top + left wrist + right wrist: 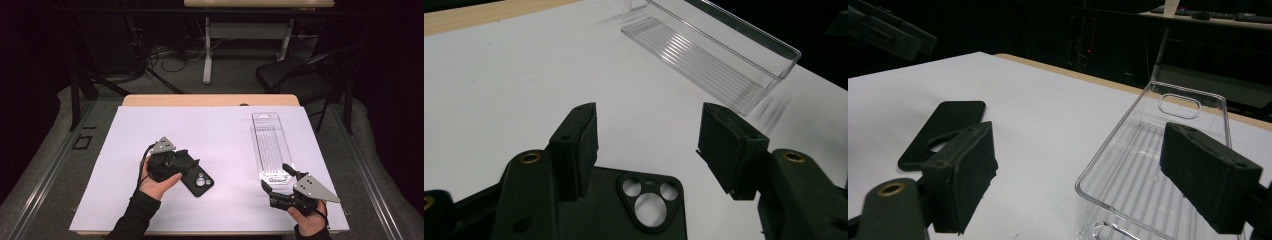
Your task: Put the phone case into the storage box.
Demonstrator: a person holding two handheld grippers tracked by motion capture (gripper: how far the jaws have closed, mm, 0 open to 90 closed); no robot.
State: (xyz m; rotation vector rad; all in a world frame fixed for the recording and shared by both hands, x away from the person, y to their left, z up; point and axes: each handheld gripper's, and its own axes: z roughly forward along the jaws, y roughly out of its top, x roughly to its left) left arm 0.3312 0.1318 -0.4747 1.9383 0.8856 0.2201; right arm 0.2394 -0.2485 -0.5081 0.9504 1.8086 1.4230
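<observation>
A black phone case [199,186] with camera cut-outs lies flat on the white mat, left of centre. My left gripper [190,159] hovers just over its far end. In the left gripper view the jaws [649,125] stand apart above the case [609,215], and the pads touch nothing. A long clear plastic tray [270,142] lies lengthwise at the right. My right gripper [276,176] sits at the tray's near end, jaws spread wide. In the right gripper view [1078,132] the tray [1148,165] lies ahead between the pads without being pressed, and the case [948,122] lies off to the left.
A white mat [150,125] covers most of the wooden table [210,100]. Behind the table stand a black chair [295,75] and another table's legs, with cables on the floor. Bare mat stretches between the case and the tray.
</observation>
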